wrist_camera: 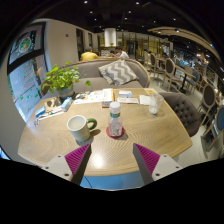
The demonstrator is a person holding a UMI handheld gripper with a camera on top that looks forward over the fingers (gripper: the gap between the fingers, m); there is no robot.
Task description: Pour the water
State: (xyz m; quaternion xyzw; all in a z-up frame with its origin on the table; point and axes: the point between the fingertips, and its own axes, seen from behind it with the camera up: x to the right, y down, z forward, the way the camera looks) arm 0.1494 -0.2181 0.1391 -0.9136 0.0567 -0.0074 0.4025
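White mug [78, 127] with a green handle; clear bottle [115, 116] with a white cap; pale wood surface [150, 132]; magenta pads [77, 157] on the hand-held gripper [112, 160]; green plant [60, 77]; chevron-patterned grey-and-white cushion [118, 71].

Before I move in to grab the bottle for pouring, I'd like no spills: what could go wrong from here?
The small bottle stands on a coaster, well beyond the open gripper; a skewed approach could tip it. The white mug sits close to its left, so the left finger may clip it. Papers lie just behind and would get wet.
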